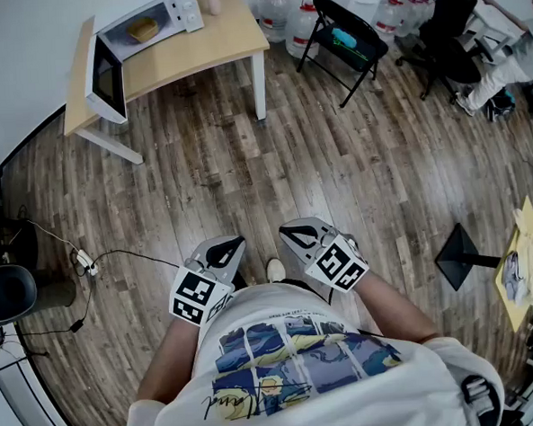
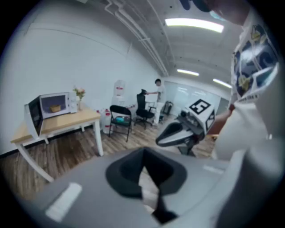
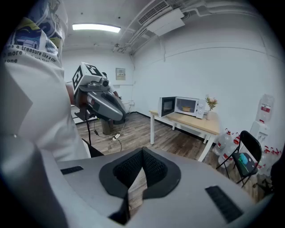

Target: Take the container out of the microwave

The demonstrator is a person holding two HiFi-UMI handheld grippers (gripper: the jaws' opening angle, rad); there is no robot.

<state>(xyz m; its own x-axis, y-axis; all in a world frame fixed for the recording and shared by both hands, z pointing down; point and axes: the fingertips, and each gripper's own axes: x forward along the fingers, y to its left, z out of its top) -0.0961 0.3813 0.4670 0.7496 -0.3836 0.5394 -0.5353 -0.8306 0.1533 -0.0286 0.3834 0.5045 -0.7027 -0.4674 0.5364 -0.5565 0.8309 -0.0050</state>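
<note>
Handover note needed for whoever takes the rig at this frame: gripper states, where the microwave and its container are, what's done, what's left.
The left gripper is shut and empty, held close to the person's waist.
The right gripper is also shut and empty, right beside it.
The white microwave sits on the light wooden table across the wood floor, well away from both grippers. Its door stands open.
The tan container is inside the microwave.
Done: the door is open.
Left: walk to the table, open a gripper, grasp the container and lift it out.
</note>
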